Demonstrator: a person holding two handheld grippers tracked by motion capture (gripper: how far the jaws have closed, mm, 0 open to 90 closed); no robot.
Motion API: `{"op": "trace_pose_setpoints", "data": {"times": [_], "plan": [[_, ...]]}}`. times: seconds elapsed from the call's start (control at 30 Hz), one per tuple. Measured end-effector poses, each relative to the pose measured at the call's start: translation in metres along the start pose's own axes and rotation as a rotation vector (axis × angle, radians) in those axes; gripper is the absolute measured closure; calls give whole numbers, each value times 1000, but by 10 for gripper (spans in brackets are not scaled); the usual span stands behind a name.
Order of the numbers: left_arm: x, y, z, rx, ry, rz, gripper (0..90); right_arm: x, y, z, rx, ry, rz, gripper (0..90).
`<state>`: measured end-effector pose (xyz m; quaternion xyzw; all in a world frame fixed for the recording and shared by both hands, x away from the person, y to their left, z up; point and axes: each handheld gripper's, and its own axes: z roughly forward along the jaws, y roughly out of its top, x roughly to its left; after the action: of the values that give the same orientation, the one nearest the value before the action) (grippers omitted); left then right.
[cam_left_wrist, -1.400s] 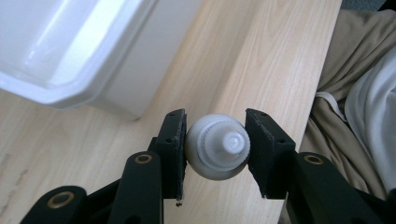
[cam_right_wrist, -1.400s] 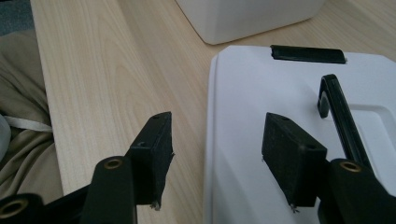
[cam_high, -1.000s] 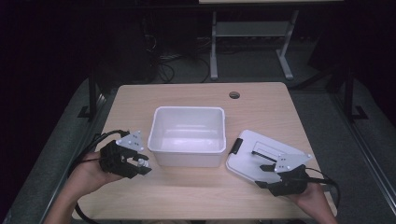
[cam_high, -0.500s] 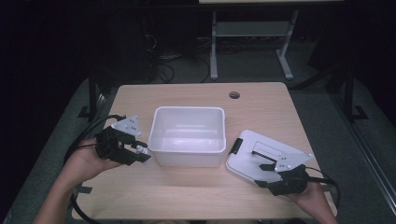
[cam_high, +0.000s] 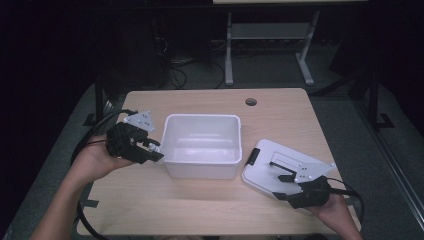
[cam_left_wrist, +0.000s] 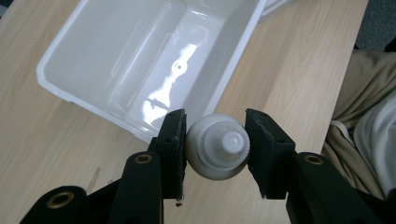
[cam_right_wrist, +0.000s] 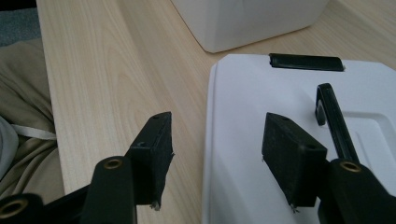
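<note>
A white plastic bin sits in the middle of the wooden table, seen from above as the bin in the left gripper view. My left gripper hovers at the bin's left rim, shut on a small white bottle whose cap faces the camera. The bin's white lid with black latches lies flat to the right. My right gripper stands open over the lid's near edge, one jaw above the lid, the other above bare table.
The wooden table has a round cable hole at the back. Cables trail from both grippers off the front edge. Beige cloth lies past the near edge. A metal frame stands behind the table.
My left gripper has risen and moved back and right along the bin's left side, carrying the bottle up to the rim. The right gripper has hardly shifted.
</note>
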<state>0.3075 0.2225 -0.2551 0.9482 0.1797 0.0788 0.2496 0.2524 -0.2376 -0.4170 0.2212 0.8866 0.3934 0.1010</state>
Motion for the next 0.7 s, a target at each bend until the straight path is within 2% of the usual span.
{"op": "trace_pose_setpoints", "data": {"times": [0.3,0.57,0.7], "plan": [[11,11,-1,3,19,5,597,-1,1,-1,-11,-1,1,422],[19,17,7,9,32,-5,596,-1,1,-1,-8,1,5,421],[22,20,11,19,30,4,596,0,0,-2,-11,-2,5,420]]}}
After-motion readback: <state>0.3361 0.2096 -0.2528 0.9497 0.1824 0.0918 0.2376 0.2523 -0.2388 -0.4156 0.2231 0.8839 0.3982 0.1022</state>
